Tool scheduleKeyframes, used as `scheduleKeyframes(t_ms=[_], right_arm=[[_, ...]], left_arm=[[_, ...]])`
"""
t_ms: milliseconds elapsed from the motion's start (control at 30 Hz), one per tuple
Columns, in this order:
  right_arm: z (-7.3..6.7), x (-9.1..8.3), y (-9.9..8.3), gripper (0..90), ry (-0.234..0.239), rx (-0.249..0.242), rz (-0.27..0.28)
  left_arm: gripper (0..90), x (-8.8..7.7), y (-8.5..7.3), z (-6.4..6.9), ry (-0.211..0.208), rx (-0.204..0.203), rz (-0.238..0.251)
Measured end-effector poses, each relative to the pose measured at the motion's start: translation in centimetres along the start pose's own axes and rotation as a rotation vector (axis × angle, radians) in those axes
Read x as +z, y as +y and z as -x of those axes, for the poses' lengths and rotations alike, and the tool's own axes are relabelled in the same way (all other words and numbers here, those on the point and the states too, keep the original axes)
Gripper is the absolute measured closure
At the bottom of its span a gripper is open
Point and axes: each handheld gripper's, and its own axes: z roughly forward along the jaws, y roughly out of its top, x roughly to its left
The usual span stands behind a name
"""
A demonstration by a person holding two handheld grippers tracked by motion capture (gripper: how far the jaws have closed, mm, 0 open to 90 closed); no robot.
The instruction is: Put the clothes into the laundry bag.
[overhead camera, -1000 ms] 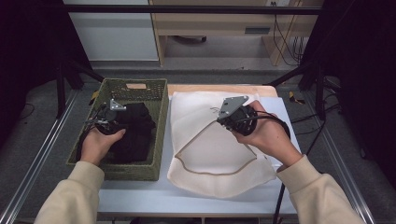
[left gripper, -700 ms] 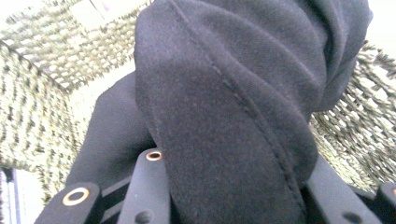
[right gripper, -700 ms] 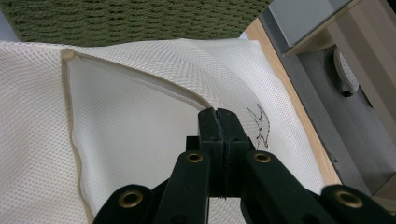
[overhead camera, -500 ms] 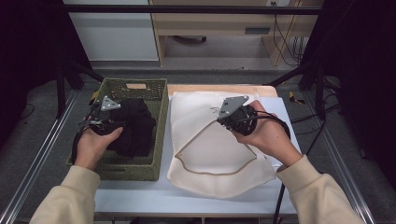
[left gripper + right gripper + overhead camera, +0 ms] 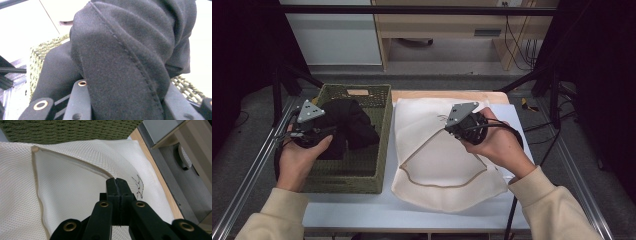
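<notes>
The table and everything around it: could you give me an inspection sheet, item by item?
Surface: white table, wooden strip along its far edge.
Job's things: black garment bunched above the green woven basket; cream mesh laundry bag lying flat, mouth held up.
Clutter: nothing seen.
Grippers: left hand-held gripper shut on the black garment; right hand-held gripper shut on the bag's rim.
Cables: black cable trailing from the right hand-held gripper off the near edge.
Surroundings: desk and grey floor beyond, black frame poles at the sides.

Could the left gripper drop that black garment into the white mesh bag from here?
Probably yes: the right gripper holds the mesh bag open, beside the basket, facing the black garment.
</notes>
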Motion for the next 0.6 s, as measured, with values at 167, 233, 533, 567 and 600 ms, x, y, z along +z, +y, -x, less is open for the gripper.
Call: scheduleKeyframes(t_ms=[167, 233, 533, 567, 600], right_arm=[[0.1, 0.0, -0.1, 90.0, 0.000, 0.006, -0.003], [0.2, 0.0, 0.0, 90.0, 0.002, 0.008, -0.002], [0.5, -0.1, 0.2, 90.0, -0.003, 0.010, -0.002], [0.5, -0.1, 0.2, 90.0, -0.005, 0.011, 0.000], [0.6, -0.2, 0.3, 90.0, -0.005, 0.009, -0.001]], left_arm=[[64.5, -1.0, 0.5, 0.0, 0.004, -0.009, 0.043], [64.5, -1.5, 0.8, 0.0, 0.007, -0.006, 0.056], [64.4, -3.8, 1.8, 0.7, 0.000, 0.007, 0.116], [64.4, -4.1, 1.9, 0.9, 0.002, 0.012, 0.122], [64.4, -4.4, 2.1, 1.0, 0.000, 0.017, 0.127]])
